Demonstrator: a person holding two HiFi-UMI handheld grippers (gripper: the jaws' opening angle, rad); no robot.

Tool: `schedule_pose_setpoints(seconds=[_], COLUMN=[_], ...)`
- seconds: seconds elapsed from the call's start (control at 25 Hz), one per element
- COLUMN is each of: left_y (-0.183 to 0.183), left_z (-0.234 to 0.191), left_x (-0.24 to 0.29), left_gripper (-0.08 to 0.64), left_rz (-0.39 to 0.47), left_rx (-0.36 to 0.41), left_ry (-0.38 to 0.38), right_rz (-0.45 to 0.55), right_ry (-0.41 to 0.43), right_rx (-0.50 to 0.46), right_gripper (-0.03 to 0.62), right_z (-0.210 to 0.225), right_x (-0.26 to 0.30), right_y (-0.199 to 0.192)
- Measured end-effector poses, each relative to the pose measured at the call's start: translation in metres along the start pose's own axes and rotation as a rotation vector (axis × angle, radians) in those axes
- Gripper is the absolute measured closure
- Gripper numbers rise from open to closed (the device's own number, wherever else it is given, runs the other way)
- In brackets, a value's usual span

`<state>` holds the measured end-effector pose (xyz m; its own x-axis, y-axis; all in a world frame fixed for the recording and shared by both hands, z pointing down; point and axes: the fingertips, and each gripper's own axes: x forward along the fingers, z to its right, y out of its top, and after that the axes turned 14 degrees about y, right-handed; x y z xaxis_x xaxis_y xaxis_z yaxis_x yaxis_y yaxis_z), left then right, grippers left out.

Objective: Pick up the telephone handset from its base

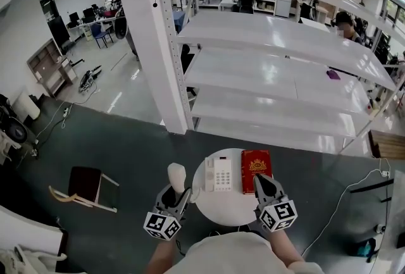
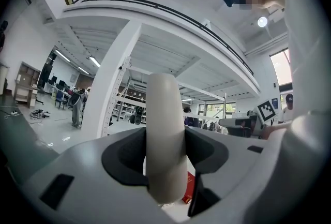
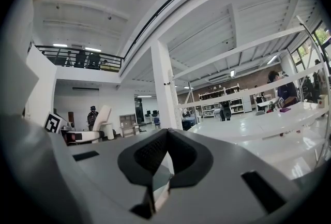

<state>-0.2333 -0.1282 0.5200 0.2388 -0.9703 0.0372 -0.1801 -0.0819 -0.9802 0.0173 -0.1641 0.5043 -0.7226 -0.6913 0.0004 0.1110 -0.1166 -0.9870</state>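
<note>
The telephone handset (image 1: 176, 174) is standing upright, clenched between the jaws of the left claw (image 1: 175, 193). In the left gripper view its white body (image 2: 165, 135) is filling the gap, with both pads pressing against its sides. It is hanging clear of its base, out past the left rim of the table.

Ahead of both claws, a white shelving rack (image 1: 285, 76) is spanning the view, its lowest edge running just beyond the table. One white pillar (image 1: 149, 38) is rising ahead and left of the left claw. Dark open floor is lying to the left of the left claw, and one tipped chair (image 1: 85, 187) is sitting well apart on that side.

One small round table (image 1: 231, 212) is sitting between and under the claws. One white telephone base (image 1: 221, 173) is resting on it, ahead and right of the left claw. One red book (image 1: 255, 170) is lying just beside the base and just ahead of the right claw (image 1: 264, 183).

The right claw is hovering over the table's right side. In the right gripper view its jaws (image 3: 164, 161) are meeting at the tips, holding nothing.

The book is showing a gold emblem, but any lettering is too small to read, as are the base's keys. Each claw's cube is carrying black-and-white square markers.
</note>
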Motion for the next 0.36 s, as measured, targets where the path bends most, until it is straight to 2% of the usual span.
schedule_pose_setpoints(seconds=[0.36], left_y=[0.0009], left_z=[-0.0060], left_x=[-0.0021], left_gripper=[0.337], left_rz=[-0.005], left_rx=[-0.064], left_ry=[-0.002], right_rz=[-0.008], right_ry=[0.006], right_rx=[-0.003], right_gripper=[0.584], right_z=[-0.0066], right_x=[0.0025], right_y=[0.0004])
